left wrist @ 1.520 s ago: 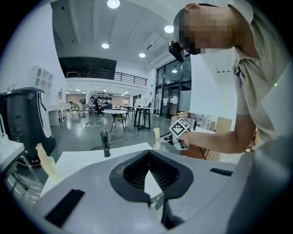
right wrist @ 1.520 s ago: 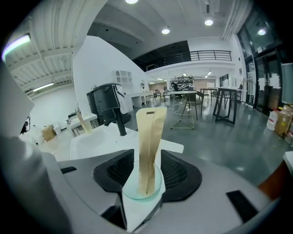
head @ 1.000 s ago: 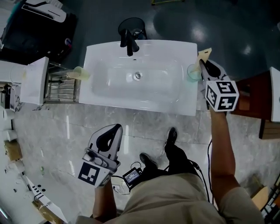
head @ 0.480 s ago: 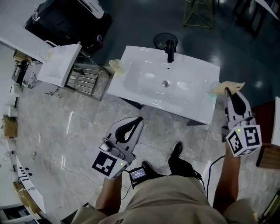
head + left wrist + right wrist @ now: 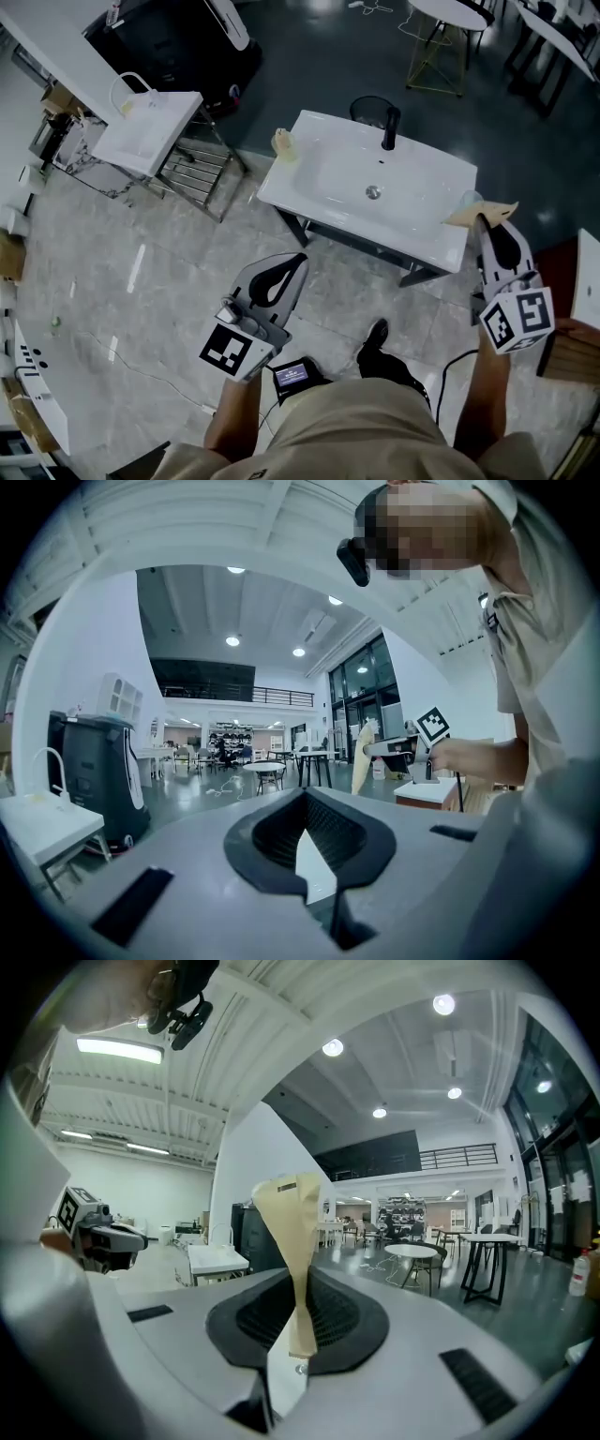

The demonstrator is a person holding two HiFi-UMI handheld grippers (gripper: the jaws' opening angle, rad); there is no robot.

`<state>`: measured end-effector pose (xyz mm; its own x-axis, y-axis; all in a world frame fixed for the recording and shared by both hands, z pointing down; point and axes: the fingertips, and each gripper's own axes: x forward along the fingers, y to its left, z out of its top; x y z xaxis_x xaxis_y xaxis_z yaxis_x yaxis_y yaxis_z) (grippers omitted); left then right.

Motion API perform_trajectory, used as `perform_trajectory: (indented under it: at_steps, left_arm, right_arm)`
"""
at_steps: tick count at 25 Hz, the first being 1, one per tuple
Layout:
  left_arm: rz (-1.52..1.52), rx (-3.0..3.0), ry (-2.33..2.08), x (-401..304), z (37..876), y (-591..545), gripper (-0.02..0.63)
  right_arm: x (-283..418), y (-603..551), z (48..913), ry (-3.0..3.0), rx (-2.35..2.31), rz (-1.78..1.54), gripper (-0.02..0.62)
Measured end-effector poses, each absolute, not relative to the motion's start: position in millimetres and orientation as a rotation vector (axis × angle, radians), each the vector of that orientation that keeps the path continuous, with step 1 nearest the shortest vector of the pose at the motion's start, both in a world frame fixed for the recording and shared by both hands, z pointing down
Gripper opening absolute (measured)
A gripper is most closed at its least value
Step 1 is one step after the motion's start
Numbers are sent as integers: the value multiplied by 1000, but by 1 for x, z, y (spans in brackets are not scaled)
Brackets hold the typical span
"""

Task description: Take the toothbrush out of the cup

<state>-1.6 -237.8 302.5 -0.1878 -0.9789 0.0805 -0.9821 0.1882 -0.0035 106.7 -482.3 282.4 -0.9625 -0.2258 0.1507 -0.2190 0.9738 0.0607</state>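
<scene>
Right claw: your right claw (image 5: 485,223) is clenched on the pale tan, flat toothbrush (image 5: 480,213), with the pads only a thin slit apart around it.
Toothbrush: it sticks out past the ribbed black pads and has a broad flat end and a narrow waist. From the head view its broad end overlaps the translucent round cup (image 5: 467,199); contact unclear.
Cup: sits at the right edge of the glossy white rectangular sink desk (image 5: 328,164).
Left claw: your left claw (image 5: 294,262) is clenched on nothing, over the floor and well apart from the desk's front edge.
Room: wide polished grey marble floor (image 5: 141,272) in front of the desk; brown wooden block (image 5: 565,349) near your right arm.
Tap: matte black faucet (image 5: 389,128) at the back rim.
</scene>
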Motion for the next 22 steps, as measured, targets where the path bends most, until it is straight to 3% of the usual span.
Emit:
perform_trajectory:
  at_steps: [15,22]
  left_arm:
    - [41,2000,-2437,-23,273,-31,6]
    - [25,1968,-2459,-59,270,11,6]
  right_arm:
    - [95,-306,254,-2960,434,-141,35]
    - [65,-277,247,-2917,425,-203,35]
